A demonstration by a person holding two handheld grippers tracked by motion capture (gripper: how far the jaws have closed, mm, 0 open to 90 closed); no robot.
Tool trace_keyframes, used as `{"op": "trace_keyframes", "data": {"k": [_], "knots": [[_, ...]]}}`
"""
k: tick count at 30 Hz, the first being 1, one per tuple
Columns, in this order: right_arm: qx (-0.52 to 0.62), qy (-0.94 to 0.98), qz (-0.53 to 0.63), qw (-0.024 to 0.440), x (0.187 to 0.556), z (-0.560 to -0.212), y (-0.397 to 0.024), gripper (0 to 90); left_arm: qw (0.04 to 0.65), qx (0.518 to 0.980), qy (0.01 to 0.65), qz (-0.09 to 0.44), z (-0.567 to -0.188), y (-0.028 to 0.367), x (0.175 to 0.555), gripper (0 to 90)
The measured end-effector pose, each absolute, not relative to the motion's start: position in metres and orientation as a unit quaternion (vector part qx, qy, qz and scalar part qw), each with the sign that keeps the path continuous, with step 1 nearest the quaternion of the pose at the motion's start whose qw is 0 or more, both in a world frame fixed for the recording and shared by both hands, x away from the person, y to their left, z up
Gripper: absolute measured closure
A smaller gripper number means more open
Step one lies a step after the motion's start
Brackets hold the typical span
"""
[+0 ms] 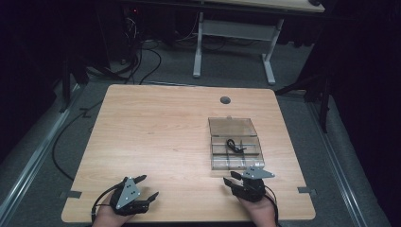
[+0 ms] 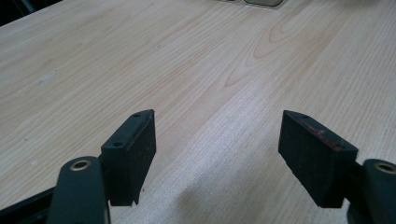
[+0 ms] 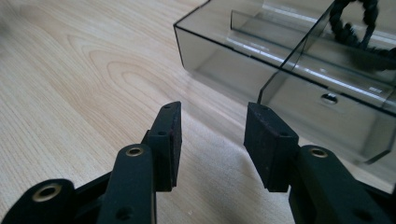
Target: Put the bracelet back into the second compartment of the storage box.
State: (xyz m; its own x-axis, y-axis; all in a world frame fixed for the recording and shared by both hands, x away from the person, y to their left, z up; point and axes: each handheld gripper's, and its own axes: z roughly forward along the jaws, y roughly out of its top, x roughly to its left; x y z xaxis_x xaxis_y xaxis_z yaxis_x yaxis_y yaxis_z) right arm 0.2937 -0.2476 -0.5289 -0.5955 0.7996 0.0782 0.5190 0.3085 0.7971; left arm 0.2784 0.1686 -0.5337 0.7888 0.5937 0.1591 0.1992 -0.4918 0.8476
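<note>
Left gripper [image 1: 142,189], near edge of the table [image 1: 156,132] toward its left corner: black jaws spread wide, nothing between them, bare wood ahead; flat dark pads [image 2: 135,154], matte and slightly grainy. Right gripper [image 1: 236,182], near edge toward the right corner: jaws parted to a moderate gap, empty, aimed at the near wall of the box just beyond; by position the nearer hand for any reach into it. Table: pale wood-grain laminate, smooth, rounded corners, grey grommet [image 1: 225,100] near the far edge. Clear box [image 1: 234,142], right half of the table, long axis running near to far: smoke-tinted rigid plastic, thin straight walls, inner dividers making compartments. Black cord [image 1: 235,145], in a middle compartment: thin, looped, twisted or braided texture in the right gripper view; likely the object of interest.
</note>
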Motion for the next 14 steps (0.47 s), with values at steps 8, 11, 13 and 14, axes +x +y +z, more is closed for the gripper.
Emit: {"op": "trace_keyframes", "data": {"k": [8,11,13,14], "knots": [[0.410,0.793,0.419,0.166,0.2925,-0.5289,-0.2476,55.4,0.443,0.834,0.242,0.223,-0.5338,0.1680,0.2789,28.2],[0.409,0.795,0.417,0.165,0.2923,-0.5288,-0.2473,55.1,0.443,0.834,0.240,0.225,-0.5338,0.1677,0.2786,28.2],[0.411,0.794,0.417,0.164,0.2926,-0.5289,-0.2472,54.8,0.442,0.835,0.238,0.225,-0.5338,0.1677,0.2785,28.2],[0.411,0.794,0.417,0.164,0.2928,-0.5290,-0.2473,54.8,0.443,0.835,0.238,0.224,-0.5338,0.1677,0.2785,28.2]]}}
